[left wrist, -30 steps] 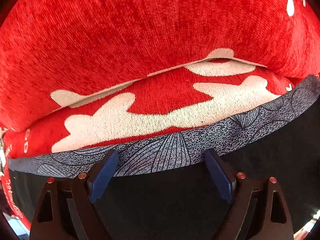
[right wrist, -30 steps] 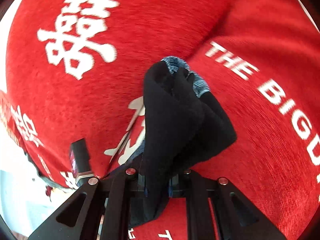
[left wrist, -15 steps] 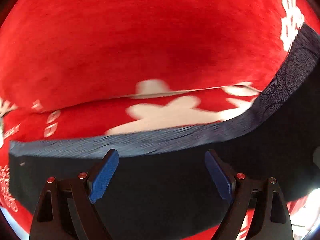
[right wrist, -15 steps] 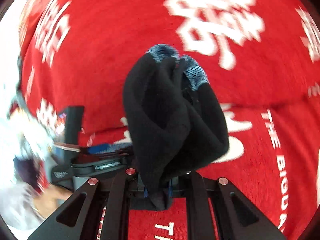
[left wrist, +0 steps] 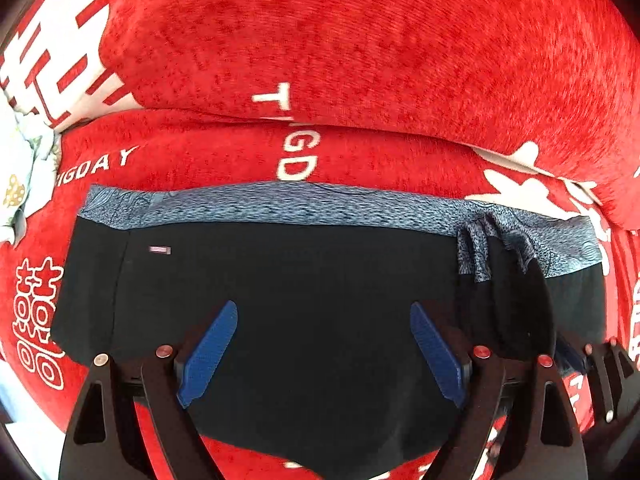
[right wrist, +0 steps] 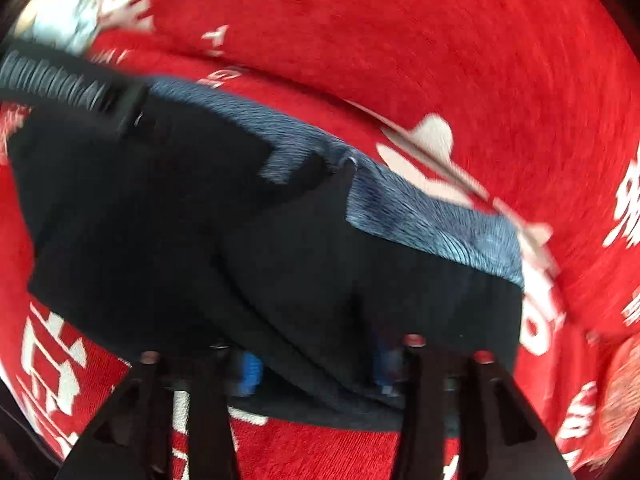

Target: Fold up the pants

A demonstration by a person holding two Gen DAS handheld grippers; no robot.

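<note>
The black pants with a grey-blue patterned band lie spread on the red cover. My left gripper is open above the black cloth, its blue pads wide apart and empty. A bunched fold of the pants stands at the right, beside the right gripper's frame. In the right wrist view the pants lie under my right gripper, whose jaws stand apart with blue pads partly covered by black cloth. The view is blurred.
The red plush cover with white lettering spans the seat and the raised back cushion behind the pants. A pale patterned cloth shows at the far left edge. The left gripper's dark body crosses the right wrist view's upper left.
The right gripper, shut on a lifted bunch of pants before, has come down onto the spread pants and its jaws have opened. The left gripper pulled back, showing the whole band.
</note>
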